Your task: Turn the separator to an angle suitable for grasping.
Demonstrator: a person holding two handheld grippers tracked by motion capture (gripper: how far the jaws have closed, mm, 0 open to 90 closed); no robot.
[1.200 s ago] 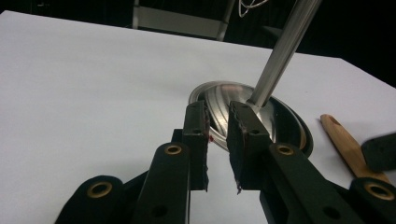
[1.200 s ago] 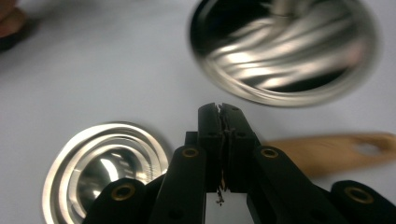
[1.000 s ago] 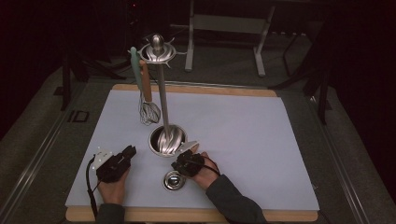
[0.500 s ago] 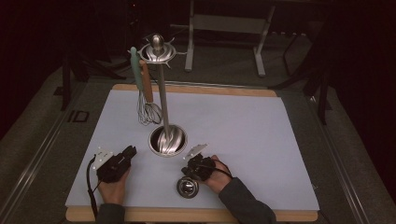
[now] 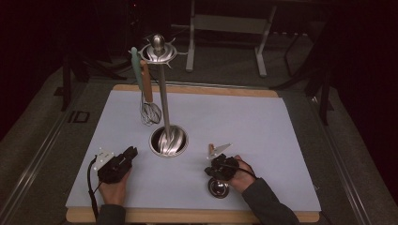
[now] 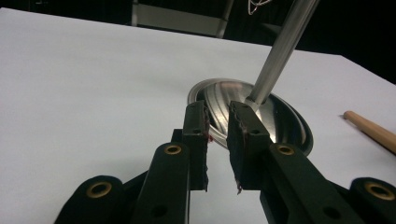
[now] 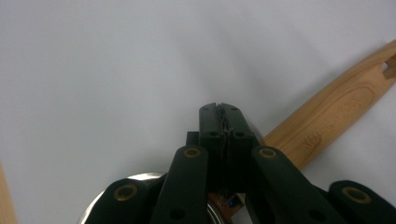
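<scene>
A ladle lies low over the white mat point(image 5: 263, 122), its steel bowl point(image 5: 218, 187) near the front edge. Its wooden handle point(image 7: 336, 112) runs away under my right gripper point(image 5: 220, 169). That gripper point(image 7: 219, 108) is shut, and the ladle's thin neck seems pinched between the jaws, hidden below them. The ladle's bowl rim point(image 7: 91, 210) peeks out beneath. My left gripper point(image 5: 131, 151) rests on the mat at front left. It point(image 6: 217, 109) is open by a narrow gap with nothing in it. It points at the utensil stand's round steel base point(image 6: 280, 121).
The stand's pole point(image 5: 163, 103) rises from the stand's base point(image 5: 169, 140) at mid-mat. A wire whisk point(image 5: 150, 112) and a teal-handled utensil point(image 5: 136, 65) hang from its top ring. The ladle's handle end point(image 6: 369, 130) shows right of the base. A wooden board edges the mat.
My right gripper has slid to the right along the front of the mat, and the ladle's bowl has gone with it. The left gripper has stayed put.
</scene>
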